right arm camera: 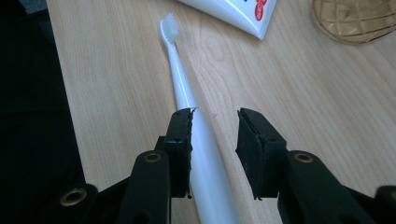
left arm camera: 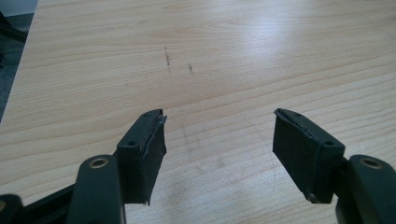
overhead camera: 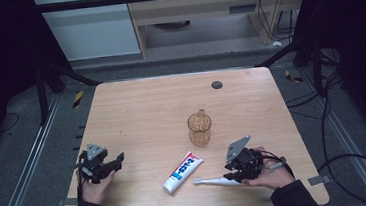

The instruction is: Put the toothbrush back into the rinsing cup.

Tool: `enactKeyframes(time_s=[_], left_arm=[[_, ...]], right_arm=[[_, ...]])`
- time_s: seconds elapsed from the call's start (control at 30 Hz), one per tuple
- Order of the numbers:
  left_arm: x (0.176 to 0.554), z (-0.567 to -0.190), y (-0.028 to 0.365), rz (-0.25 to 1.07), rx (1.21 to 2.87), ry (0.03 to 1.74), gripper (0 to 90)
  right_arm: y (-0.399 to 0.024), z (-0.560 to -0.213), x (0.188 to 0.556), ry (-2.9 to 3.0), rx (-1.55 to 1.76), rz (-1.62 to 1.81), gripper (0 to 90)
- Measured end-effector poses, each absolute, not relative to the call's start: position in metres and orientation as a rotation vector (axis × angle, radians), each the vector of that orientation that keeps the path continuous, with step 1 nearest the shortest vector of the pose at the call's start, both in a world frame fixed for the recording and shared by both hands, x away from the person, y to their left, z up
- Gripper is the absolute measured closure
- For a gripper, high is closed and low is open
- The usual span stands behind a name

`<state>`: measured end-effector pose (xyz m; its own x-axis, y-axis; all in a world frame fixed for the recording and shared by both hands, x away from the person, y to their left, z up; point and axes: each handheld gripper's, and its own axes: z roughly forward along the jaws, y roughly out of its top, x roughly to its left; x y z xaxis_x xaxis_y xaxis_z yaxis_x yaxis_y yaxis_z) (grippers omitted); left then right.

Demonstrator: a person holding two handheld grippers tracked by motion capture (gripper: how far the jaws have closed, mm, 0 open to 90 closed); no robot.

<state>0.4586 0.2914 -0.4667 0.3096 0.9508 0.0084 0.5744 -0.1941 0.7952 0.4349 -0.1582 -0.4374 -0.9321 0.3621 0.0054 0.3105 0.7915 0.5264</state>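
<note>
A white toothbrush (overhead camera: 217,181) lies at the table's (overhead camera: 136,112) near right edge, its handle between the part-open jaws of the right gripper (overhead camera: 240,171), touching one pad if any (contact cannot be settled). It is judged light, stiff and slick; the thick handle should be gripped, never the bristles. The left gripper (overhead camera: 110,165) is held wide and empty at near left. Bristles (right arm camera: 169,27) are made plain in the right gripper view; the tube (overhead camera: 182,171) and the far cup (overhead camera: 199,128) are laid out in the high view.

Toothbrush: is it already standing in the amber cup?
No, the toothbrush lies flat on the table, apart from the cup.
</note>
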Motion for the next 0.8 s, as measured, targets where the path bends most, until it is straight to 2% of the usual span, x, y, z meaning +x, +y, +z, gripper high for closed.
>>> enactKeyframes(time_s=[0.8], left_arm=[[0.459,-0.467,0.291,0.681,1.878,1.351,33.8]], right_arm=[[-0.150,-0.458,0.436,2.968,0.485,0.719,63.7]])
